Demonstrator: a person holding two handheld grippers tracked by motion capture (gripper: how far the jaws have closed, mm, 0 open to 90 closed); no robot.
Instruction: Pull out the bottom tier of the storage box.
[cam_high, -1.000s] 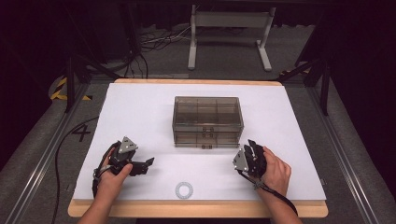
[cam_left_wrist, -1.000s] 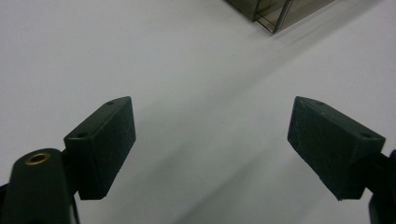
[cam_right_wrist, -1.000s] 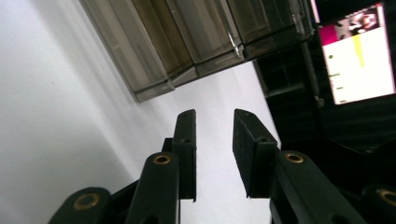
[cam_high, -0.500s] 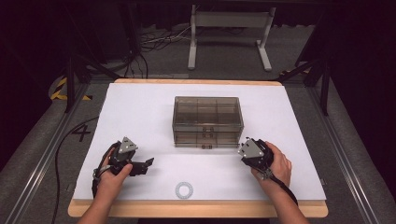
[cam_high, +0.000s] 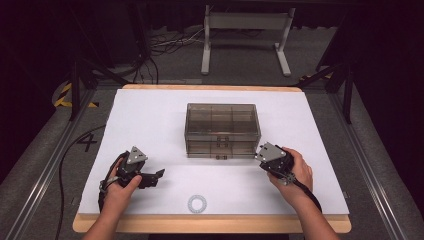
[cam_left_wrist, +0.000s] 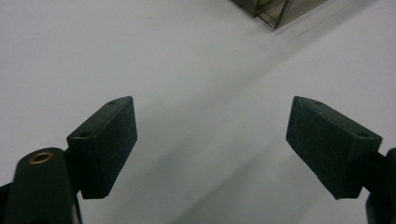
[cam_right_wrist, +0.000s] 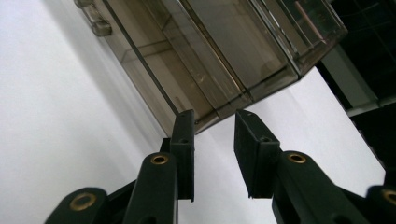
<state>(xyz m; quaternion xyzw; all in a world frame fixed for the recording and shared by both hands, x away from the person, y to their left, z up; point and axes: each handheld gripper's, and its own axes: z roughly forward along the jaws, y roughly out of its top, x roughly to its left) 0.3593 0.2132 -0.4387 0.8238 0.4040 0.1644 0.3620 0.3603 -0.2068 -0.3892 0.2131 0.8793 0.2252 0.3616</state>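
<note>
Right gripper (cam_high: 264, 152) sits just beside the drawer box's (cam_high: 222, 129) front right corner, jaws partly apart, nothing between them. Box stands mid-table. Left gripper (cam_high: 156, 176) well apart from it, jaws wide.

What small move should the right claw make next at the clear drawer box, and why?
Probably ease the right claw a little further toward the drawer box. Its jaws stand apart with nothing between them and point at the box's near right corner, close to it but not yet touching. The drawer handles sit on the front face, so it may then need to swing toward them.
</note>
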